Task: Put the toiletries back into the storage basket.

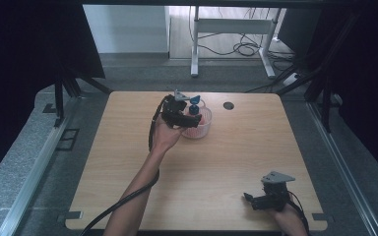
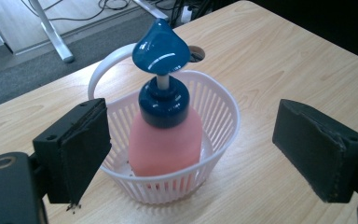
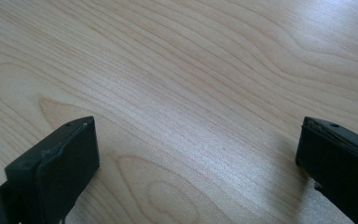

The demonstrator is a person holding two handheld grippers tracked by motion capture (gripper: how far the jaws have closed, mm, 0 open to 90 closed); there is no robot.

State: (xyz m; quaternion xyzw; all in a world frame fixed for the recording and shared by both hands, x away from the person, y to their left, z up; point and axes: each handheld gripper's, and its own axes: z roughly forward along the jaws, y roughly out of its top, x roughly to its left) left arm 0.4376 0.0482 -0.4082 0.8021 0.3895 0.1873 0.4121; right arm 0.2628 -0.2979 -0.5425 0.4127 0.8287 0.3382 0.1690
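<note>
The basket wall hides the pink bottle's base.

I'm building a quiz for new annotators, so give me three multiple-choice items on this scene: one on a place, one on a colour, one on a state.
1. Where does the pink pump bottle stand?
A. in the white basket
B. on the bare table beside the basket
C. between the right gripper's pads

2. What colour is the pump head?
A. white
B. dark blue
C. red

3. How is the left gripper set?
A. shut on the bottle
B. shut on the basket handle
C. open, clear of both

Key: 1 A, the slatted wall rings the bottle's base; 2 B, head and collar are glossy blue; 3 C, both pads stand wide apart of the basket.
</note>
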